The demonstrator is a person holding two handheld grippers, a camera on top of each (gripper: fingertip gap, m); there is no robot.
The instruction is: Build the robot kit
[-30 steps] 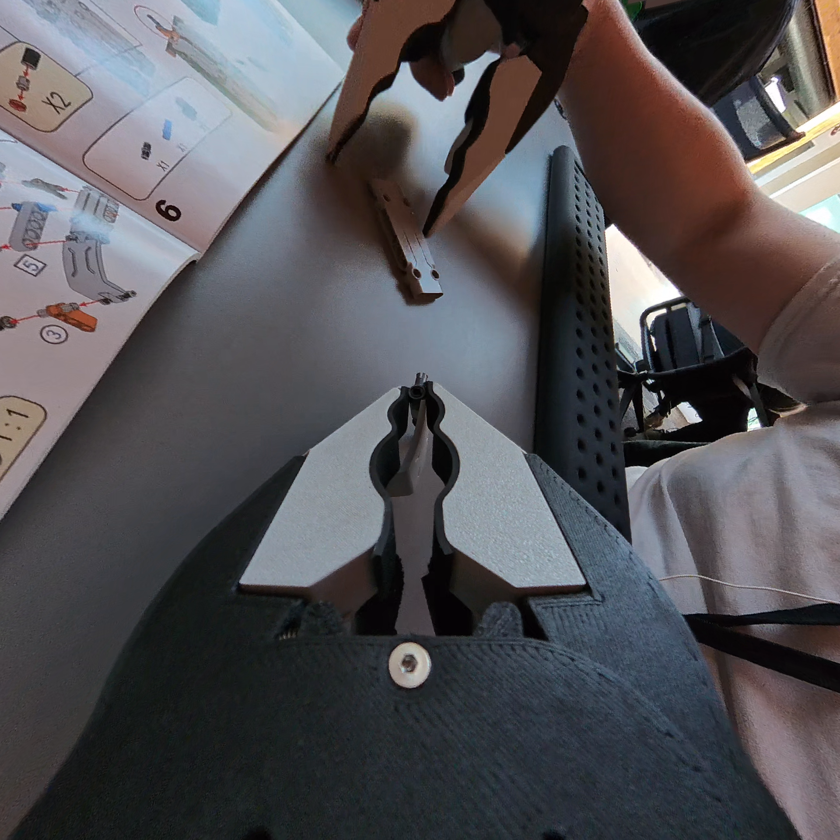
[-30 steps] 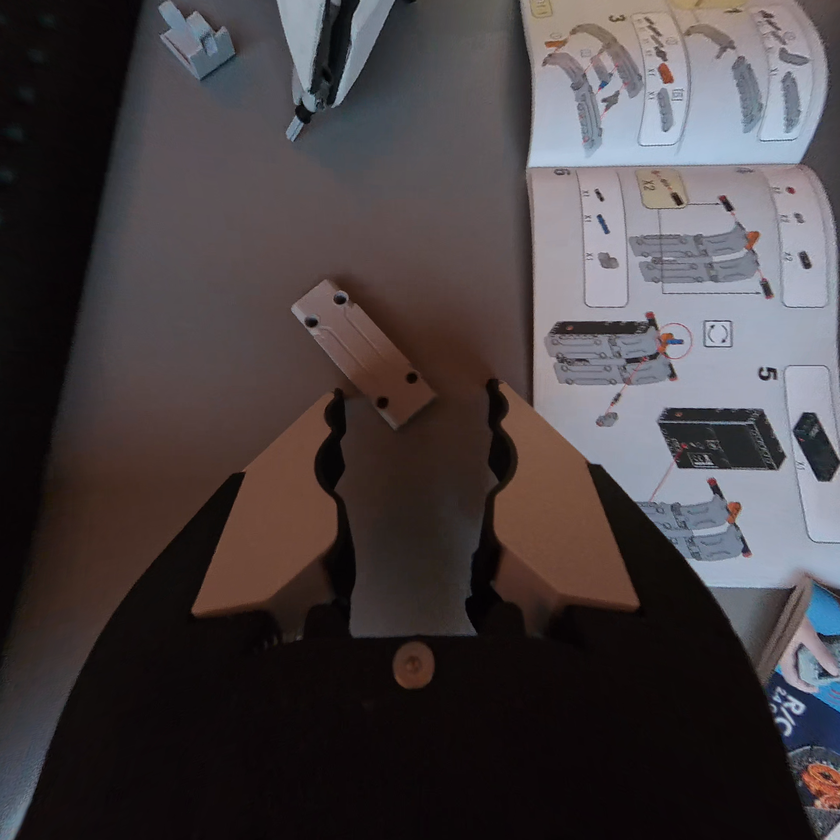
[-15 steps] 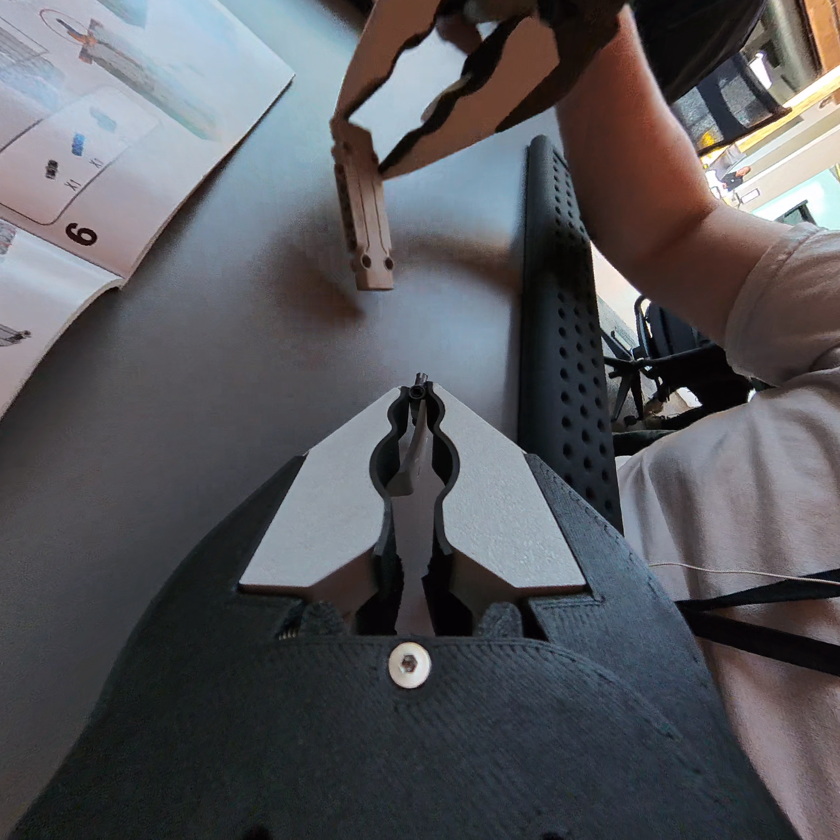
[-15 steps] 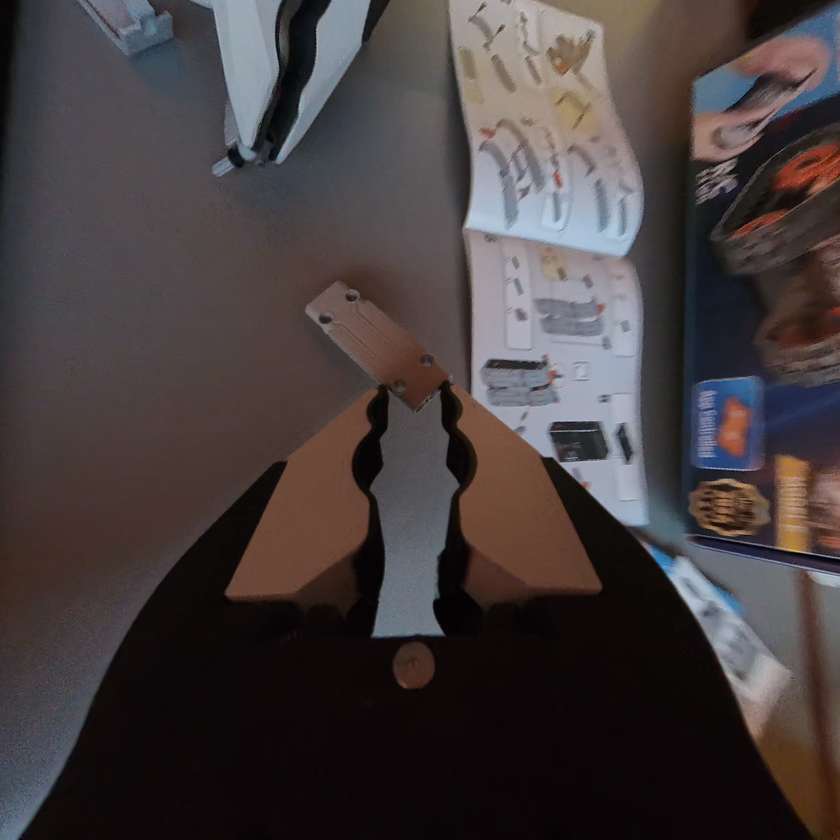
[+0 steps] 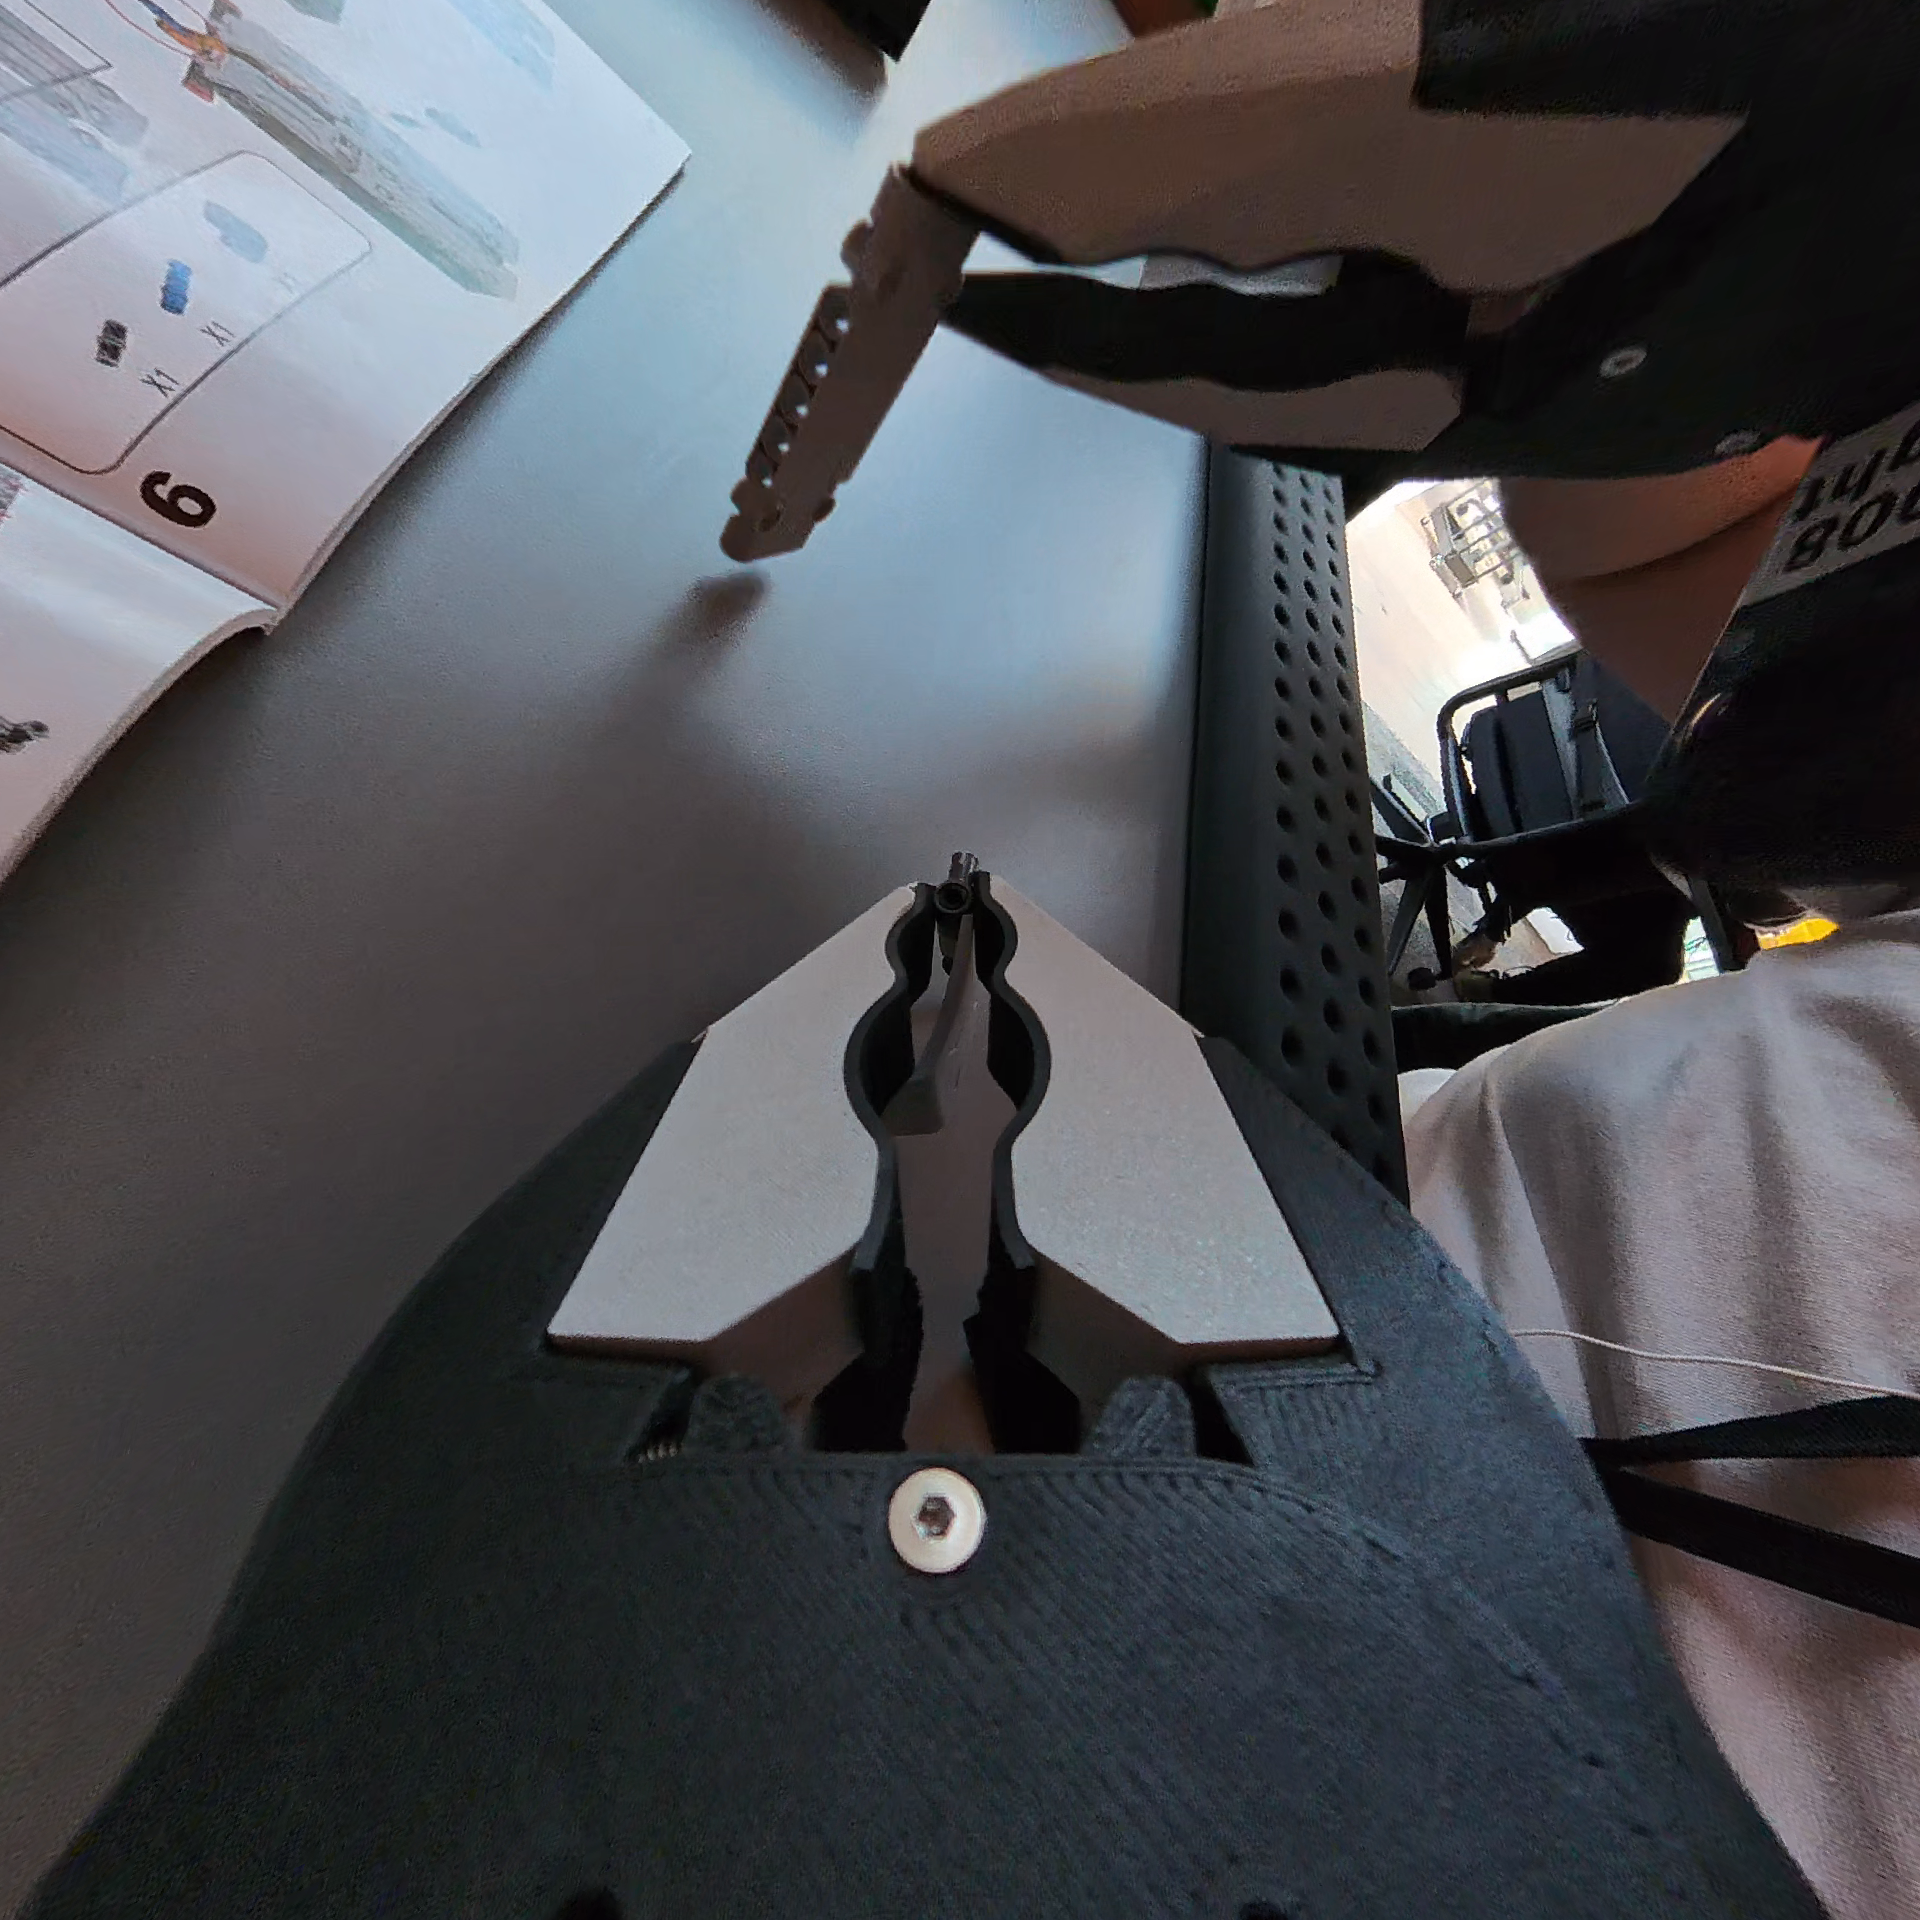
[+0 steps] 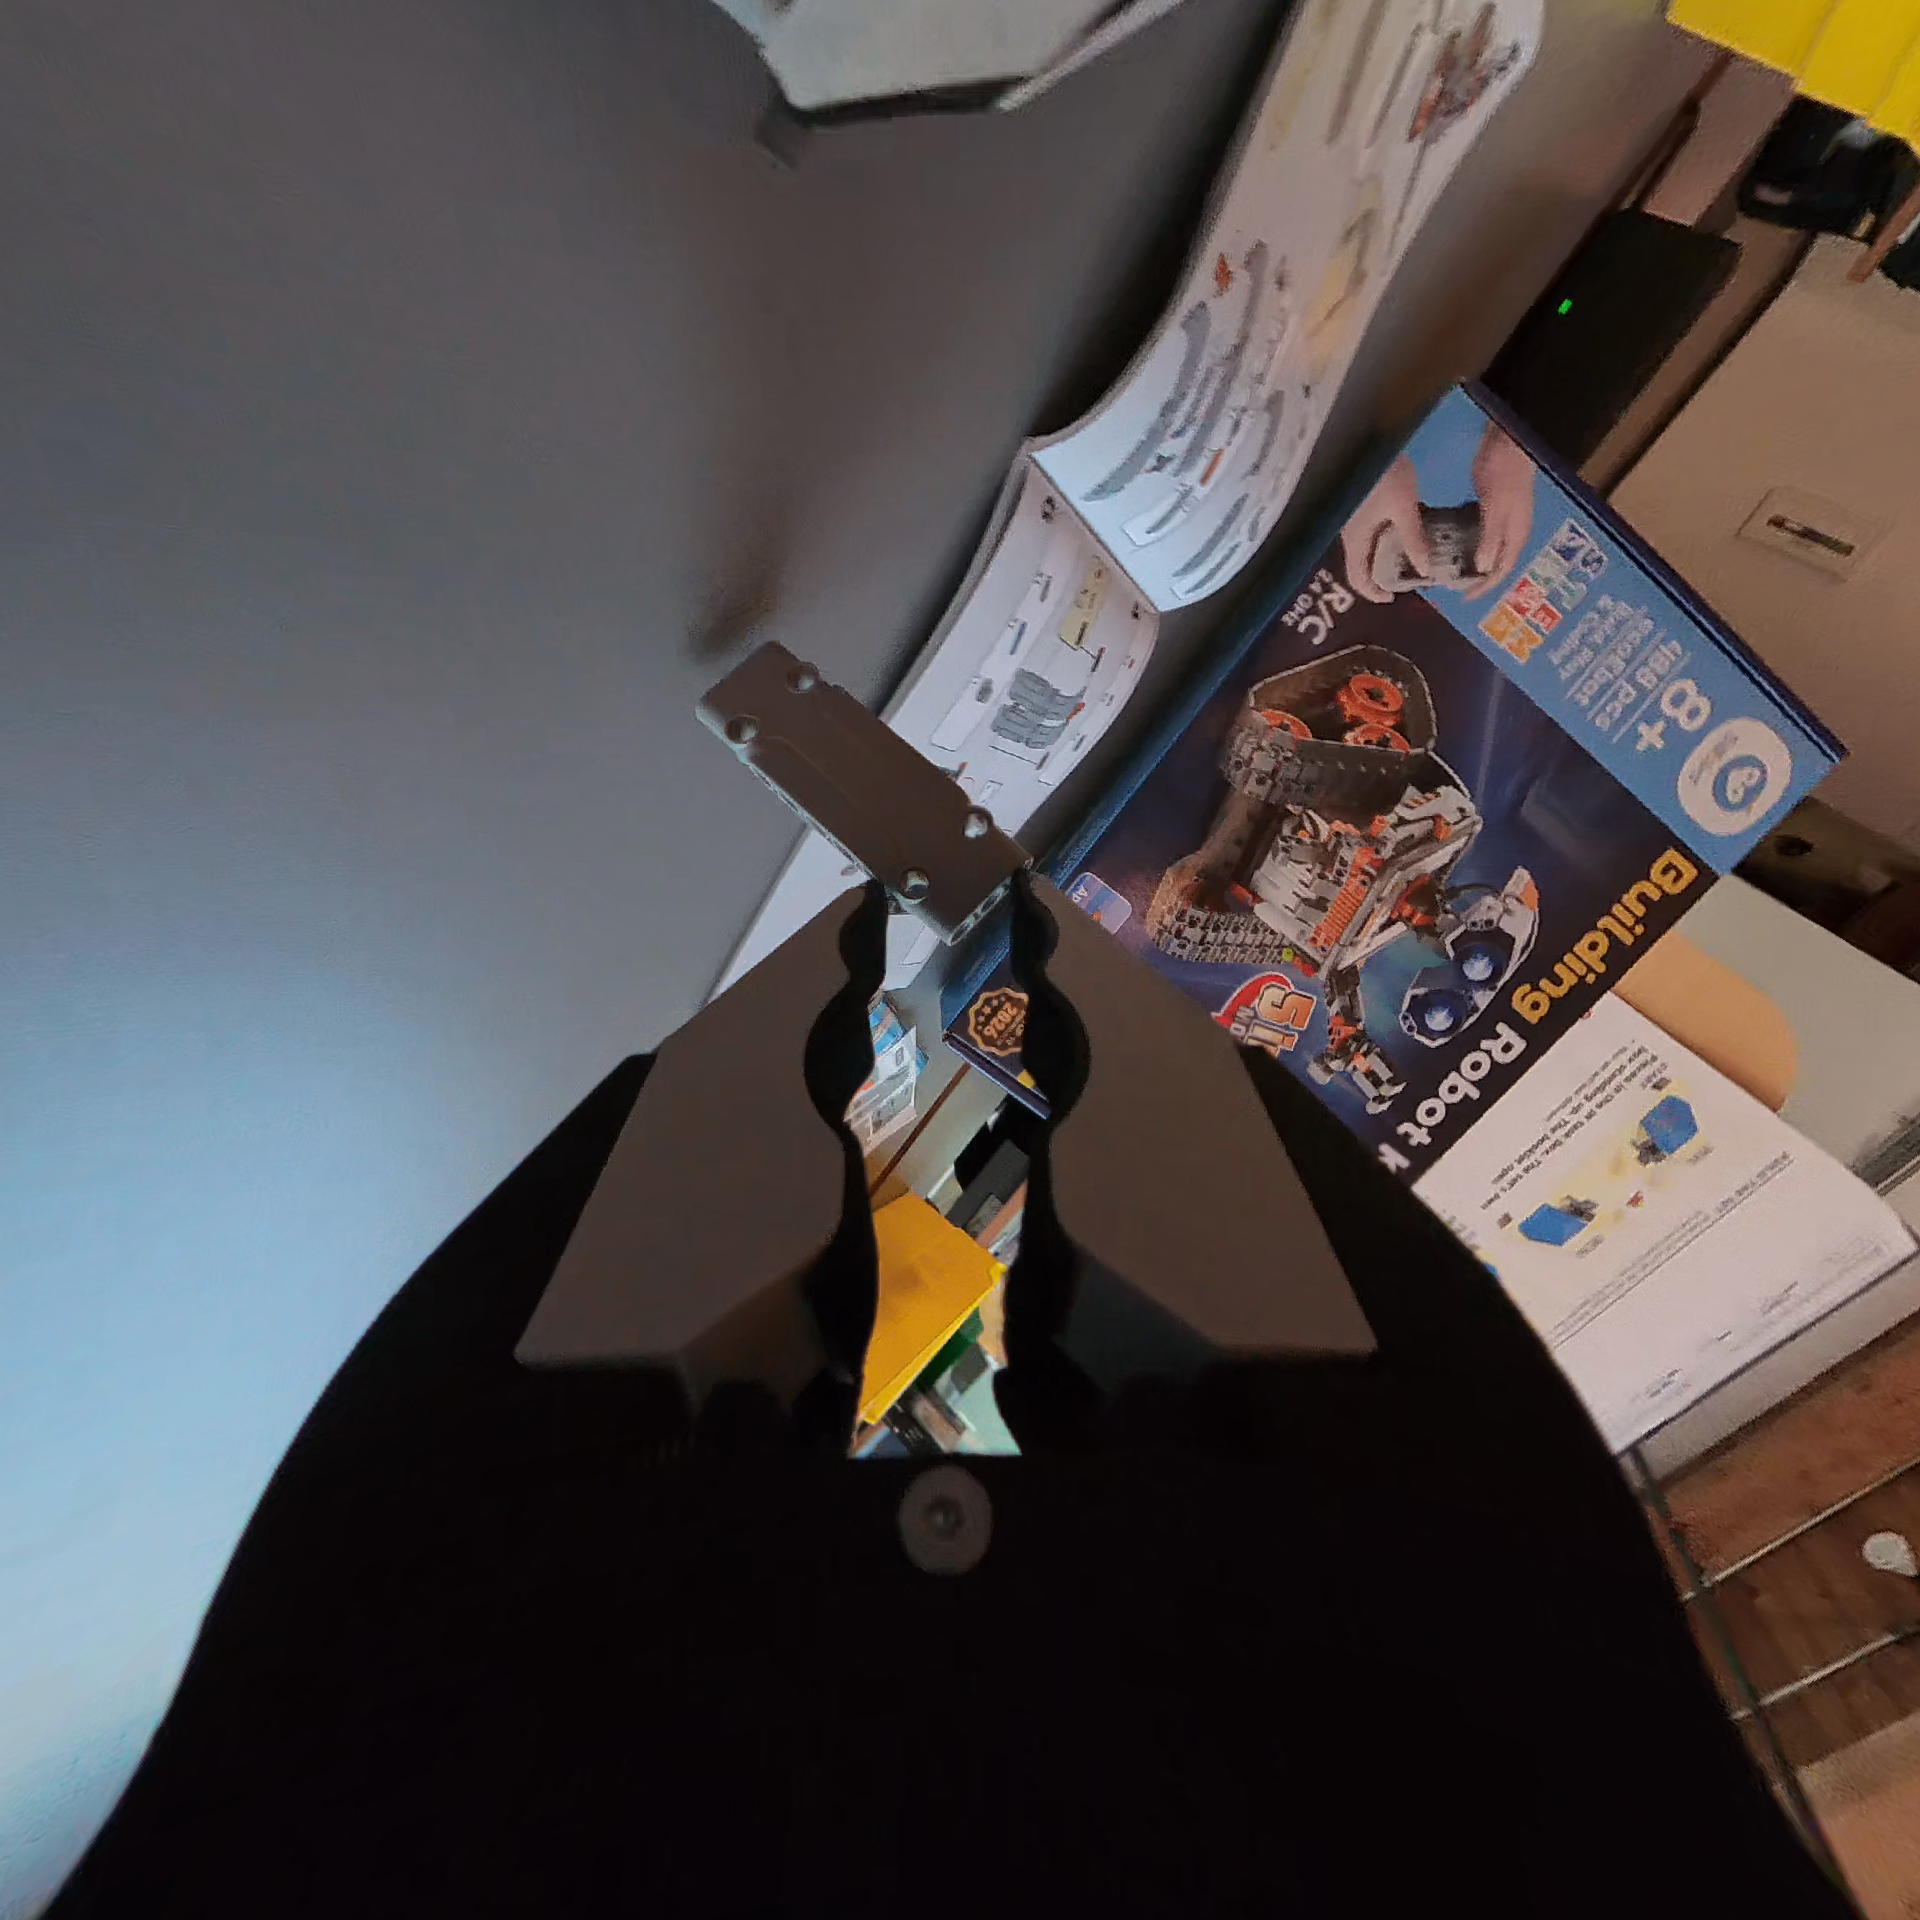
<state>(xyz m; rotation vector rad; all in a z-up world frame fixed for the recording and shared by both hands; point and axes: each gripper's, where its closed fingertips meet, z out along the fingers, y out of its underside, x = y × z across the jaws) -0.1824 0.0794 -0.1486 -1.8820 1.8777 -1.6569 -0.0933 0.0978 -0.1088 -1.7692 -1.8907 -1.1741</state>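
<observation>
My right gripper [image 6: 948, 899] is shut on one end of a flat grey building-block panel [image 6: 831, 790] with holes at its corners, and holds it tilted above the grey table [image 6: 364, 520]. In the left wrist view the same panel [image 5: 831, 384] hangs from the right gripper [image 5: 940, 249] at the top, above its shadow on the table. My left gripper [image 5: 958, 896] is shut on a small black pin [image 5: 956, 883] attached to a thin curved grey part [image 5: 940, 1049] that lies between its fingers. It sits low over the table, below and in front of the panel.
An open instruction booklet [image 5: 208, 260] lies on the table, also in the right wrist view [image 6: 1195, 468]. A blue toy box [image 6: 1403, 831] and a white leaflet [image 6: 1662, 1226] lie beyond it. A black perforated rail [image 5: 1288, 810] runs along the table edge. A person's arm and white shirt [image 5: 1714, 1195] are at the right. The tips of one gripper are about 11 cm away from the tips of the other.
My right gripper closed on the grey panel, lifted it off the table and turned, swinging its view toward the toy box. My left gripper has kept hold of its pin.
</observation>
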